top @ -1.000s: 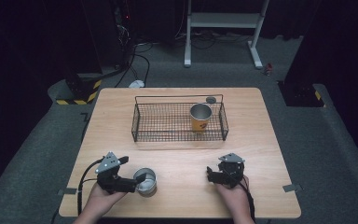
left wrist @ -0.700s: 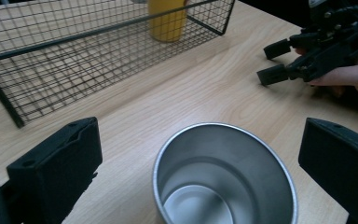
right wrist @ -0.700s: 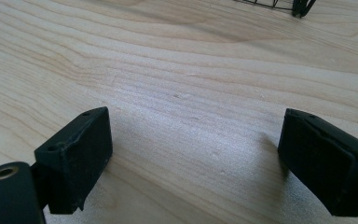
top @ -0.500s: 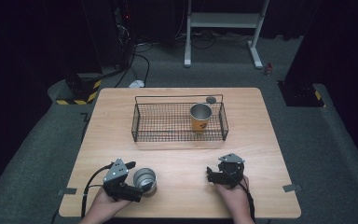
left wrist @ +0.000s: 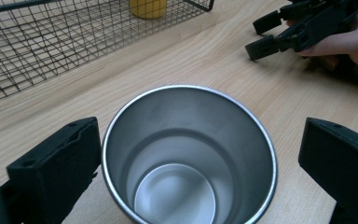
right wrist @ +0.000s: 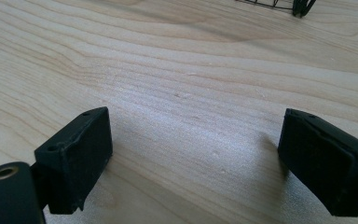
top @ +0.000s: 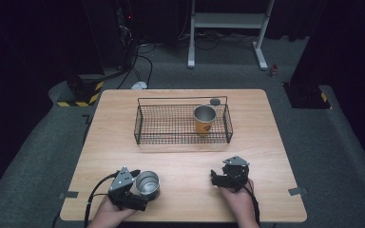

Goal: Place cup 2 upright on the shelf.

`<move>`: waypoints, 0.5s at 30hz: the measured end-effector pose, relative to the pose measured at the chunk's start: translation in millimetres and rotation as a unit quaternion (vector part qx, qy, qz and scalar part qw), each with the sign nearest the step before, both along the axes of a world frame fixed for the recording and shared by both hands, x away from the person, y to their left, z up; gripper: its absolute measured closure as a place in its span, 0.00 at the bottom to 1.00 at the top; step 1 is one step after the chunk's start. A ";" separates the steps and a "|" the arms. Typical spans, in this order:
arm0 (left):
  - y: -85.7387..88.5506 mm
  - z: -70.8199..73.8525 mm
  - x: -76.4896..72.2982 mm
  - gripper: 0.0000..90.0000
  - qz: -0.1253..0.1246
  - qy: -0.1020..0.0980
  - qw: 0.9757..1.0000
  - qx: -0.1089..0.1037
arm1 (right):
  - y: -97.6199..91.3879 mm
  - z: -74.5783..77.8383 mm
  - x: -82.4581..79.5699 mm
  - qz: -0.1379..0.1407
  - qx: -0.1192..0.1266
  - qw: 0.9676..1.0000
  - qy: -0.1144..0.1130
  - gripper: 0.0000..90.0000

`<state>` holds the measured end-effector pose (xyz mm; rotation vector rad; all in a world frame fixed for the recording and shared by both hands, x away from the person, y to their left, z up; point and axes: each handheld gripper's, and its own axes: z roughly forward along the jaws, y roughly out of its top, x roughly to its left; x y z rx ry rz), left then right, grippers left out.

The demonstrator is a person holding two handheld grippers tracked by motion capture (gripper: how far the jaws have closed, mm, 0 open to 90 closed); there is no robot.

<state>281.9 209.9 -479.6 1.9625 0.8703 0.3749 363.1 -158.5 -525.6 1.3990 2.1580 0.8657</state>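
The left claw [left wrist: 186, 154] stands open around the steel cup [left wrist: 189, 158], upright on the bench [top: 185, 156] just in front of the wire basket [top: 183, 124], apparently poised to grip, while the right claw [right wrist: 196, 158] rests open, empty.

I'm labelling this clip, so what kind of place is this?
Probably a lab or recording studio: a lone wooden table on grey carpet, dark curtains around, equipment with cables behind, and hazard-striped tape on the floor.

Two black handheld grippers, left gripper [top: 140, 183] and right gripper [top: 216, 176], blocky jaws, grey three-cornered top plates, trailing black cables.
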 end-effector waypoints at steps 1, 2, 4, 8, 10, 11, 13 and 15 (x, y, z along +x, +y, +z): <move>-0.2 -1.6 0.2 0.00 0.001 0.004 1.000 0.000 | 0.0 0.0 -0.1 -0.001 0.000 1.000 0.000 0.11; 0.3 -2.9 0.6 0.00 0.001 0.006 1.000 0.003 | 0.0 0.0 0.0 0.000 0.000 1.000 0.000 0.11; 0.8 -6.1 1.7 0.00 0.003 0.012 1.000 0.005 | 0.0 0.0 0.0 0.000 0.000 1.000 0.000 0.11; 0.1 -11.1 3.8 0.01 0.002 0.021 1.000 0.006 | 0.0 0.0 0.0 0.000 0.000 1.000 0.000 0.11; -0.7 -12.0 3.4 0.01 -0.002 0.014 1.000 0.014 | 0.0 0.0 0.0 0.000 0.000 1.000 0.000 0.11; -1.6 -12.6 2.8 0.01 -0.003 0.018 1.000 0.014 | 0.0 0.0 0.0 0.000 0.000 1.000 0.000 0.11; -2.7 -14.1 2.4 0.01 -0.003 0.016 1.000 0.018 | 0.0 0.0 0.0 0.000 0.000 1.000 0.000 0.11; -4.1 -16.2 2.1 0.01 0.000 0.017 1.000 0.025 | 0.0 0.0 -0.1 -0.001 0.000 1.000 0.000 0.11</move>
